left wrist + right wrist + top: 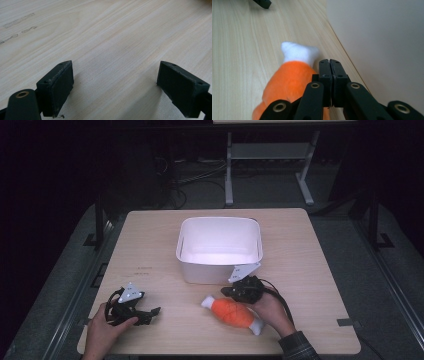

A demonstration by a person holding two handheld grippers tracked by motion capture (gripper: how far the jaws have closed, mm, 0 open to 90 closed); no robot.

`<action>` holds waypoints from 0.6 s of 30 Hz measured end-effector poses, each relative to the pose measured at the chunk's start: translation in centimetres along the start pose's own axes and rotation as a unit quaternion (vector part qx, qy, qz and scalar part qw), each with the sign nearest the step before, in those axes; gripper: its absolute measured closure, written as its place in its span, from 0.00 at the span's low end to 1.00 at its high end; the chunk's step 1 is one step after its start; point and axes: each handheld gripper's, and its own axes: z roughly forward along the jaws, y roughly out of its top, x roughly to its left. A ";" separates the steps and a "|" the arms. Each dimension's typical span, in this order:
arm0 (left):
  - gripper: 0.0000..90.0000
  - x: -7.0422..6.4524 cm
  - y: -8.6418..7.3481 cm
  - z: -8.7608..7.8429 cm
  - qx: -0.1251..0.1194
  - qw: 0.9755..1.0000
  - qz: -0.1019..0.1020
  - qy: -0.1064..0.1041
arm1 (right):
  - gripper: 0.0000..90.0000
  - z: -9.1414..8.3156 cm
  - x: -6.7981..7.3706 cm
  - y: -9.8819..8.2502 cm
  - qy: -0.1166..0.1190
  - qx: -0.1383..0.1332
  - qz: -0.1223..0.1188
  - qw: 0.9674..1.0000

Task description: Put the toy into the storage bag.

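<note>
Orange-and-white plush toy (232, 313) lying on its side on the desk (310, 285), just in front of the white bin (220, 270) and near the desk's front edge, white tip pointing toward the bin's left corner. Right gripper (240, 289) held just beside the toy's upper flank, between toy and bin wall; jaws pressed flat together with nothing between them, as seen in the right gripper view, where the toy (287, 82) sits to the left of the closed jaws and the bin wall (382, 45) rises at right. Left gripper (145, 312) resting low over bare desk at the front left, well apart from the toy, jaws spread wide and empty, plain wood grain (112, 45) between them. Step in hand judged as the pick-up of the toy for the bin; not yet grasped. To do it well: release the right jaws fully before closing in, since shut jaws would only push the plush along the desk. Shift sideways to centre over the orange body rather than the narrow white end. Straddle across the short axis, come down until the pads flank the thickest part, then clench firmly, as soft filling will likely compress and slip. Mind the nearby bin wall during the approach. Lift clear of the rim before moving over the bin. Left gripper best kept parked.
</note>
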 end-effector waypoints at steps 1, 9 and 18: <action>0.15 0.0 0.0 0.0 -0.001 1.000 0.000 0.000 | 0.96 -0.6 -0.2 -0.4 -0.003 0.000 0.007 1.000; 0.15 0.0 0.0 0.0 -0.002 1.000 0.000 0.000 | 0.83 -3.0 -0.7 -1.9 -0.005 -0.005 0.041 0.999; 0.15 0.0 0.0 0.0 -0.001 1.000 0.002 0.000 | 0.44 -4.6 -0.2 -3.8 0.005 0.002 0.081 0.997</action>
